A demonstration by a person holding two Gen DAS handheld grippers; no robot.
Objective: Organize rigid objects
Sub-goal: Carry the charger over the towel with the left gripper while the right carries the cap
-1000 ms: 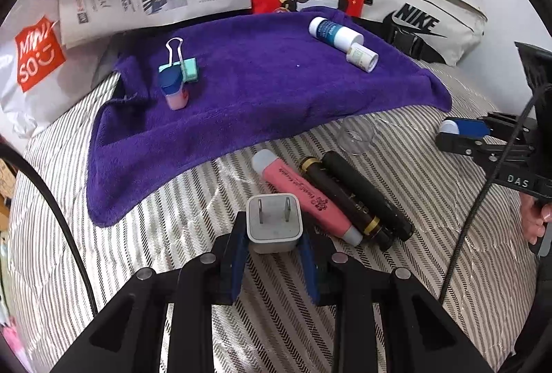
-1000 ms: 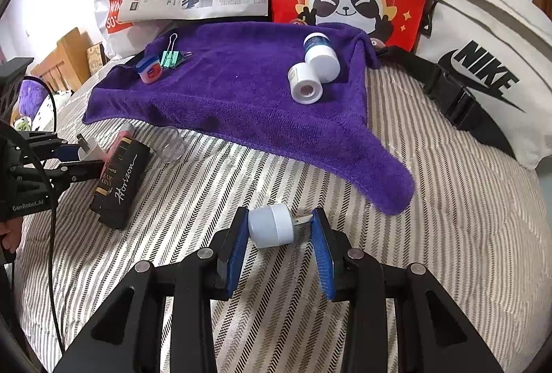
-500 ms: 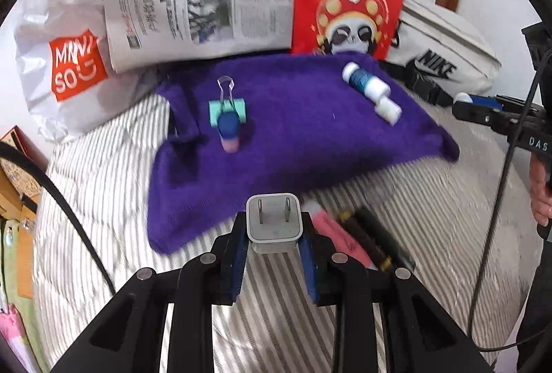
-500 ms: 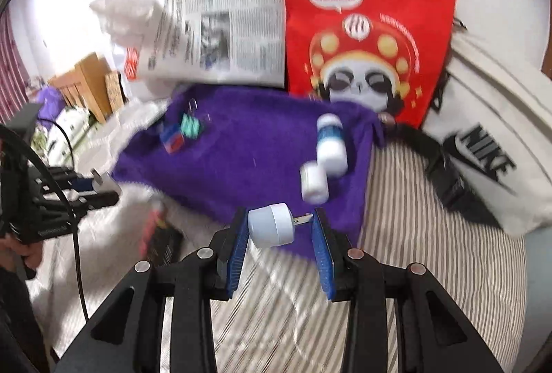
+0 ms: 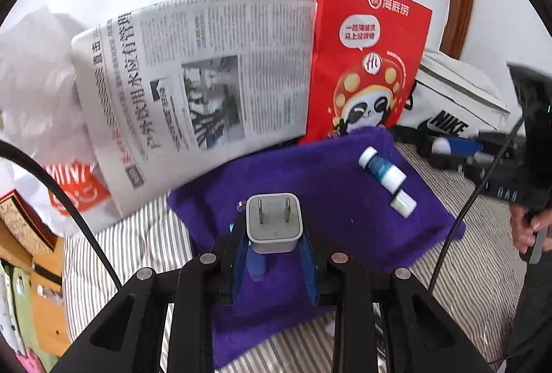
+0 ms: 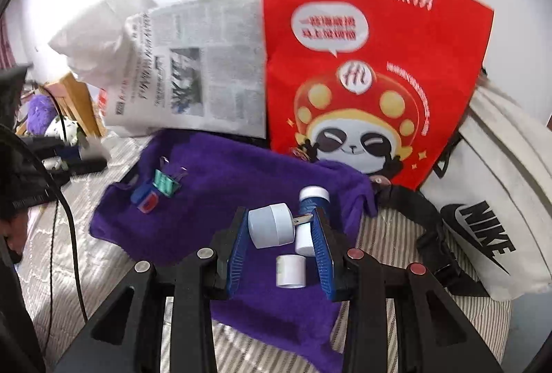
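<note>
My left gripper [image 5: 274, 231] is shut on a white square plug adapter [image 5: 273, 218], held above the purple towel [image 5: 327, 187]. My right gripper [image 6: 281, 228] is shut on a pale round plug adapter [image 6: 270, 225], held above the same towel [image 6: 220, 187]. A blue-and-white bottle [image 5: 381, 168] and a small white bottle [image 5: 402, 204] lie on the towel; in the right wrist view they [image 6: 312, 199] [image 6: 290, 270] sit right under the right gripper. A green binder clip [image 6: 167, 181] and a blue-pink item [image 6: 145, 199] lie at the towel's left.
A newspaper [image 5: 200, 90], a red panda bag [image 5: 365, 69], a white Nike bag [image 6: 496, 200] and a white plastic bag [image 5: 34, 90] stand behind the towel. The striped bed cover [image 5: 465, 252] surrounds it. The right gripper shows at right in the left wrist view [image 5: 459, 145].
Both grippers have risen and moved forward over the purple towel, each still holding its plug adapter. The tubes on the bed cover have dropped out of view.
</note>
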